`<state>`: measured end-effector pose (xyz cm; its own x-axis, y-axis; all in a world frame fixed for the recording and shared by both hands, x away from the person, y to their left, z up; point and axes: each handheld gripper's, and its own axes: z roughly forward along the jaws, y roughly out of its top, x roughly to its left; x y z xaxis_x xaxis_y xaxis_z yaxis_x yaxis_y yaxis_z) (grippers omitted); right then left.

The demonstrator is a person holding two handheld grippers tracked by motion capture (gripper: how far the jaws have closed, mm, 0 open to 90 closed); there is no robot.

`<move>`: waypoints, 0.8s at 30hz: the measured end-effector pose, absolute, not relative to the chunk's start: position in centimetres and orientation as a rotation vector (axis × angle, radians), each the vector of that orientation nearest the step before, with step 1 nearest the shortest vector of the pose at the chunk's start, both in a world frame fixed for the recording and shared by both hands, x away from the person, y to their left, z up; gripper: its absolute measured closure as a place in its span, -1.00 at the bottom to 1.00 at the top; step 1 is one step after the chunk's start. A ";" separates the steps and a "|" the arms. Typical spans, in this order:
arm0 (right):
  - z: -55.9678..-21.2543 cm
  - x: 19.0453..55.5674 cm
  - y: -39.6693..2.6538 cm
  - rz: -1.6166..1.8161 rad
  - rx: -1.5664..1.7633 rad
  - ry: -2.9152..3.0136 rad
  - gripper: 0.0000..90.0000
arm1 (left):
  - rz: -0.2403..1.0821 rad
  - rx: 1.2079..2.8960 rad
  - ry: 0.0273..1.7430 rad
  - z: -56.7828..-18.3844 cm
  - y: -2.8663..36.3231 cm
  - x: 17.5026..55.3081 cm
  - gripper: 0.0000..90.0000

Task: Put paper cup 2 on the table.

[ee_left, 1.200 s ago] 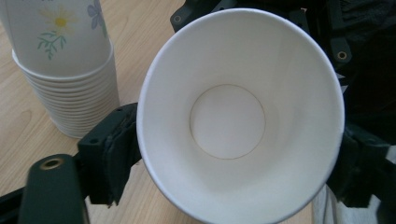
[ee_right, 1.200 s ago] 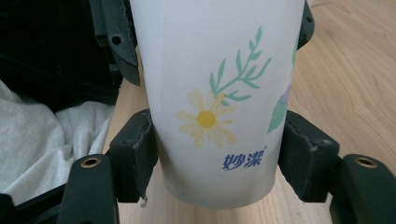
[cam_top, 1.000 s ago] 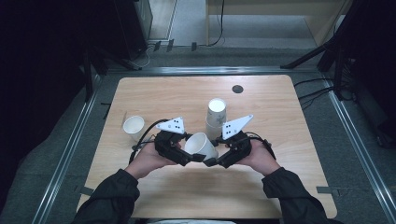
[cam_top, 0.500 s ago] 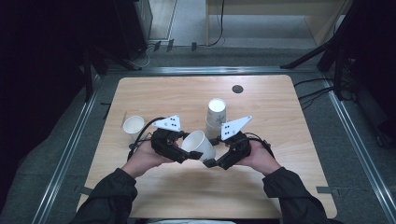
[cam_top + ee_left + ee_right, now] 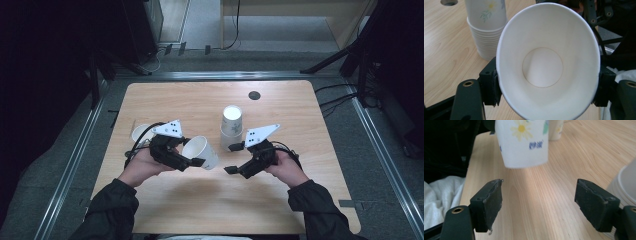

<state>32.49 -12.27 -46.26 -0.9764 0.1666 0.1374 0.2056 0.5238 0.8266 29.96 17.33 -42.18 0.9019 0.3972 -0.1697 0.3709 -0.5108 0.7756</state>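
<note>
- Sideways, the smooth white paper cup [image 5: 201, 151] lies pinched in the left gripper [image 5: 196, 161], mouth toward ten o'clock (daisy-printed wall).
- Right gripper [image 5: 235, 159] has just been opening, nothing between its jaws.

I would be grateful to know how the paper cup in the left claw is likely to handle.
The paper cup looks thin-walled; its rim appears oval between the left claw, so it probably deforms easily. It seems light. Set on its side, it would likely roll in a curve.

Left claw [image 5: 196, 162] clamped, right claw [image 5: 232, 159] jaws just opening, nothing between
</note>
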 end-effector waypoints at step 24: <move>-45.7 32.9 -14.4 -1.483 -0.422 -2.789 -0.47 | 0.098 2.194 0.560 -42.8 21.6 29.1 -0.39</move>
<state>32.90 -14.42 -45.75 -0.9639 0.2525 0.0841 0.2109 0.5322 0.8200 29.05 21.56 -42.76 0.8966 0.4260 -0.1208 0.3595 -0.5408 0.7605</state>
